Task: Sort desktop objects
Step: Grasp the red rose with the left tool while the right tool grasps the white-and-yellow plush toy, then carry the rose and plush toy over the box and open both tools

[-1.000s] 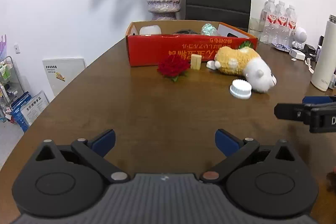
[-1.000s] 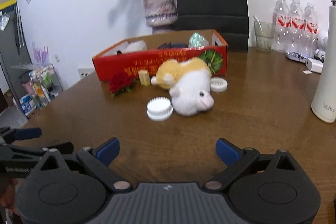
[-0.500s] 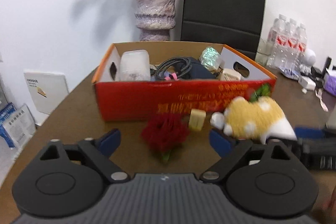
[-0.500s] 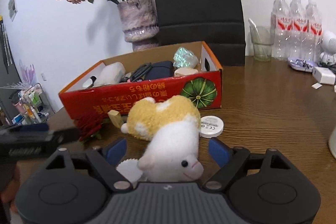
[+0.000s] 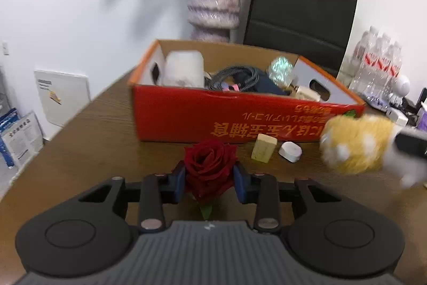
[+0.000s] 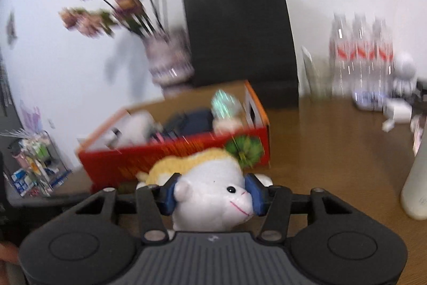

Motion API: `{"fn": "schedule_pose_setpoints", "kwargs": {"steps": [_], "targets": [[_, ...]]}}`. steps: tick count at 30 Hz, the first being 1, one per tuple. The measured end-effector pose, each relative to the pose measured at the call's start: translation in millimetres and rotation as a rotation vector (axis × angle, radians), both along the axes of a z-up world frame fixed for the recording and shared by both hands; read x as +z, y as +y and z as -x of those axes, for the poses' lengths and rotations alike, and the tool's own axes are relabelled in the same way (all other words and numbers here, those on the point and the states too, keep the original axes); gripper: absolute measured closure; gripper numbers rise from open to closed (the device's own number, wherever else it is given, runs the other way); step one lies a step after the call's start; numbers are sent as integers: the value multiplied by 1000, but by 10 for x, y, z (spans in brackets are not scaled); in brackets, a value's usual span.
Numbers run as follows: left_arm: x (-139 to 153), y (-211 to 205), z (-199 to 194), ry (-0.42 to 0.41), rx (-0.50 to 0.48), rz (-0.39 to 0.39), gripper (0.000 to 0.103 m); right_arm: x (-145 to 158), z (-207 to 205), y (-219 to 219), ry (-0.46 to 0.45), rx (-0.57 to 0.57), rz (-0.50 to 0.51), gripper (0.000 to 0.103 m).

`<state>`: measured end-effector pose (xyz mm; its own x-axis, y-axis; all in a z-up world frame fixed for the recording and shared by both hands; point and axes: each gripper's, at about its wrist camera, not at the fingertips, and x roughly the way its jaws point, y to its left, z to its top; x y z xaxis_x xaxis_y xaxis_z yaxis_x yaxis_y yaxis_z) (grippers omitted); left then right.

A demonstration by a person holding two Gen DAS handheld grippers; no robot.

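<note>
On the brown surface point(image 5: 88, 135), before the red box point(image 5: 186, 116), the left claw point(image 5: 209, 179) is closed on the rose point(image 5: 209, 167). The right claw point(image 6: 213, 195) pinches the plush's point(image 6: 213, 191) white head, seemingly firmly, though that view is blurred.

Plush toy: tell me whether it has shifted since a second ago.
Yes. The plush toy, now clamped in the right gripper, has come off the table and overlaps the red box front, where table showed between them a second ago.
</note>
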<state>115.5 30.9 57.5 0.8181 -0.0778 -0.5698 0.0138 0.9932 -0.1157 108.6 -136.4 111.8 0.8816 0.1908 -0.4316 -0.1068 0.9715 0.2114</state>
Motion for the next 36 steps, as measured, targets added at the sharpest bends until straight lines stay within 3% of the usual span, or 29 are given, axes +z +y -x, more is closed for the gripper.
{"fn": "schedule_pose_setpoints", "kwargs": {"steps": [5,10,12,14,16,19,21,24,25,27,29,31,36], "targets": [[182,5,694,-43,-2,-35,66,396,578,23,-66,95,26,53],[126,-60,1239,-20,-27,-116,66,263,1045,171,54,185,84,53],[120,-33,1364,-22,-30,-105,65,248,1159,196,76,183,69,57],[117,-21,1414,-11,-32,-91,65,263,1196,223,78,197,57,70],[109,-30,1438,-17,-36,-101,65,227,1160,282,62,188,83,100],[77,-60,1497,-14,-41,-127,64,27,1086,354,88,169,152,83],[27,-50,1557,-3,-43,-122,63,-62,1144,306,43,141,156,77],[-71,-73,1580,25,-60,-121,62,-143,1177,180,23,125,103,47],[-97,-93,1573,33,-66,-124,61,-191,1151,161,42,115,95,42],[-123,-130,1562,32,-80,-128,60,-322,1080,147,75,127,70,40],[-133,-162,1543,29,-90,-130,58,-469,970,137,100,136,3,31],[-140,-175,1536,28,-89,-136,57,-535,830,177,156,130,-10,31],[-129,-81,1524,24,-72,-137,48,-218,761,260,114,117,46,24]]}}
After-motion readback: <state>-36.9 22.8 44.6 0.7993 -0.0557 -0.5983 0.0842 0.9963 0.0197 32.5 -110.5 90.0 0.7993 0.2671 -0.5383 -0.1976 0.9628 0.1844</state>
